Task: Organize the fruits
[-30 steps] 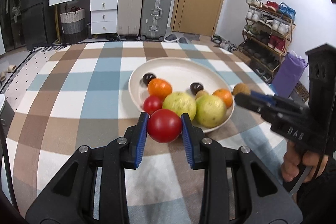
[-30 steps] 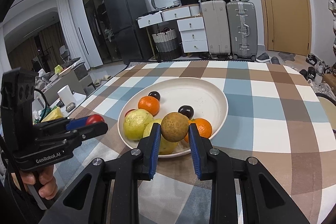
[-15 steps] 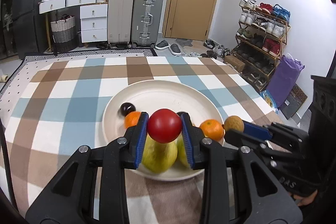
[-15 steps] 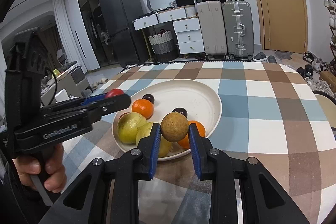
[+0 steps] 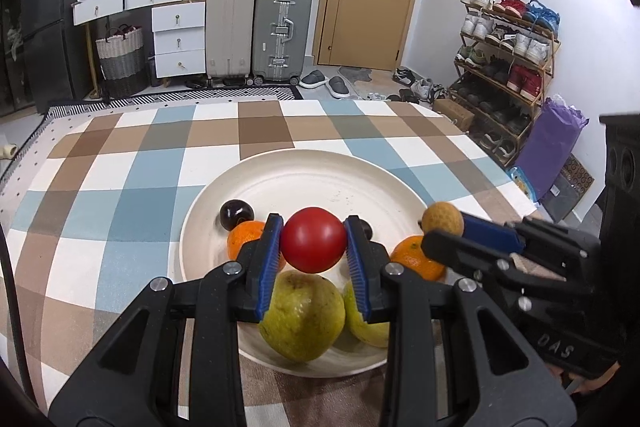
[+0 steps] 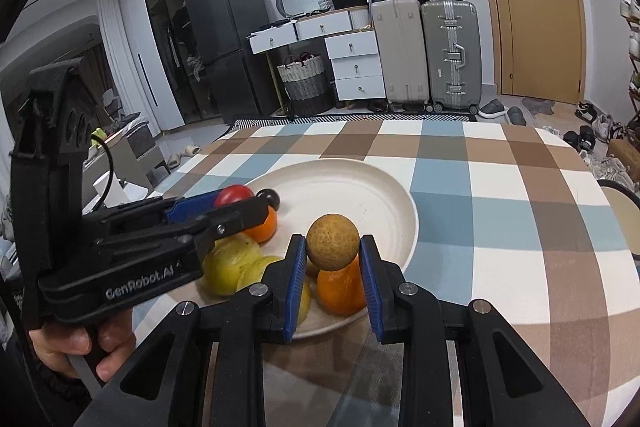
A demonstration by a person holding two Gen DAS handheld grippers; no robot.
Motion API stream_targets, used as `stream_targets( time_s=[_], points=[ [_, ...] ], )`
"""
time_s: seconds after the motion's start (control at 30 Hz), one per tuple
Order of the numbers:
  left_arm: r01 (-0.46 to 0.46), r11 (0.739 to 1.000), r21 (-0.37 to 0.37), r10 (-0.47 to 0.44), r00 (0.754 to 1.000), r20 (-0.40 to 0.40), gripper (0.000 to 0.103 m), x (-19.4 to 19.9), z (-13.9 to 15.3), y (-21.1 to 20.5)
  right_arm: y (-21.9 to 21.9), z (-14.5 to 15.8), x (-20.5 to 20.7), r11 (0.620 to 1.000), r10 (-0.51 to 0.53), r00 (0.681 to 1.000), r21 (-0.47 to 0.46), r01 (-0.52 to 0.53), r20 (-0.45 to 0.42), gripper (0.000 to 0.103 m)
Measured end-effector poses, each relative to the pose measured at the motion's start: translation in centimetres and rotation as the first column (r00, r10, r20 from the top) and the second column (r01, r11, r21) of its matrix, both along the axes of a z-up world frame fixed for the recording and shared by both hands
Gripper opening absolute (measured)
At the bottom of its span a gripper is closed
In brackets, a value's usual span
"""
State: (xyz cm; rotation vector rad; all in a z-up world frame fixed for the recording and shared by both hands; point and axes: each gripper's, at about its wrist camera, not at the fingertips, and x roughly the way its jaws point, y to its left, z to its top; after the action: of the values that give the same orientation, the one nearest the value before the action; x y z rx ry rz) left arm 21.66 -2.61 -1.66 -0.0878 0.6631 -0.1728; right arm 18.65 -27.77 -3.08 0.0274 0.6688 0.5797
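My left gripper (image 5: pixel 313 245) is shut on a red tomato (image 5: pixel 313 239), held above the near part of a cream plate (image 5: pixel 320 171). My right gripper (image 6: pixel 333 255) is shut on a small brown round fruit (image 6: pixel 333 235), over the plate's (image 6: pixel 360 183) near right rim. In the plate lie two yellow-green guavas (image 5: pixel 302 315), two oranges (image 5: pixel 416 259), and dark plums (image 5: pixel 236 215). Each gripper shows in the other's view: the right one (image 5: pixel 444 227) at the right, the left one (image 6: pixel 240 203) at the left.
The plate sits on a table with a brown, blue and white checked cloth (image 5: pixel 132 187). Suitcases (image 5: pixel 282 27), white drawers (image 5: pixel 176 35), a door and a shoe rack (image 5: pixel 504 67) stand beyond the table. A person's hand (image 6: pixel 80 343) holds the left gripper's handle.
My left gripper carried the tomato forward from the near side of the plate to above the fruit in it. The right gripper with the brown fruit stayed nearly still.
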Motion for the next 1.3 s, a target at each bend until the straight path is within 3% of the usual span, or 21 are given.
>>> stream_targets(
  time_s=[0.43,0.53,0.7,0.9,1.03,1.17,1.3],
  points=[
    [-0.004,1.0,0.021,0.004,1.0,0.014,0.029,0.1,-0.4,-0.2,0.8,-0.2,1.2,1.0,0.01,1.0,-0.024,-0.01,-0.009,0.028],
    [-0.01,1.0,0.028,0.009,1.0,0.013,0.029,0.0,-0.5,-0.2,0.7,-0.2,1.2,1.0,0.006,1.0,-0.021,-0.006,-0.005,0.031],
    [-0.015,0.999,0.029,0.015,1.0,0.012,0.032,-0.2,-0.5,-0.1,0.6,0.1,0.9,1.0,0.01,1.0,-0.009,-0.009,0.018,0.045],
    [-0.049,0.999,0.011,0.048,0.998,0.031,0.058,-0.9,-0.2,0.8,0.2,0.2,0.8,1.0,-0.008,1.0,0.004,0.008,0.03,0.061],
    [-0.081,0.997,0.01,0.081,0.995,0.063,0.079,-2.3,-0.1,1.7,-0.1,0.5,0.2,1.0,-0.027,0.997,0.009,0.027,0.07,0.084],
    [-0.101,0.995,0.016,0.099,0.992,0.081,0.087,-3.9,-0.2,2.4,-0.8,0.5,-0.4,0.999,-0.04,0.997,0.004,0.04,0.068,0.1],
    [-0.108,0.994,0.008,0.107,0.991,0.079,0.099,-5.4,-0.2,3.1,-2.2,0.8,-1.3,0.996,-0.074,0.993,0.049,0.069,0.093,0.103]
  ],
)
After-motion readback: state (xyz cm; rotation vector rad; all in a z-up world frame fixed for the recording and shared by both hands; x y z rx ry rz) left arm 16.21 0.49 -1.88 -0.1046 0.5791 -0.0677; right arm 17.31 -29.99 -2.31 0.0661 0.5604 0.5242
